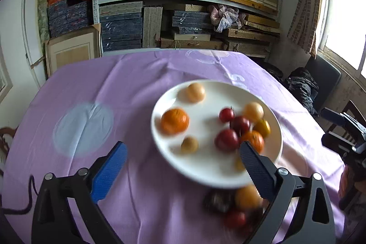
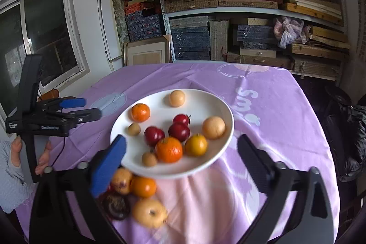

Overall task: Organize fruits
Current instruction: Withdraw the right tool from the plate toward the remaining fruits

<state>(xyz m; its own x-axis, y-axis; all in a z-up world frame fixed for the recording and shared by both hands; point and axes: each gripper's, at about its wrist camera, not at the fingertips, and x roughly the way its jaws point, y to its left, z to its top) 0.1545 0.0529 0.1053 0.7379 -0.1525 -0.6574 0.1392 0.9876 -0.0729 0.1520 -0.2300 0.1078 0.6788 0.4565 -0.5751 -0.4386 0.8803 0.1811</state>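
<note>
A white plate [image 2: 219, 106] sits on the purple tablecloth [image 2: 286, 129]. On it lie two oranges [image 2: 168, 149], three red plums [image 2: 154, 135], a yellow fruit [image 2: 196, 144], two pale round fruits [image 2: 213, 127] and two small brown ones [image 2: 134, 129]. Just in front of the plate, off it, a small heap of fruit [image 2: 143, 186] rests on the cloth. The left gripper [image 1: 183, 161] and right gripper [image 2: 181, 150] both hover spread wide, grasping nothing.
</note>
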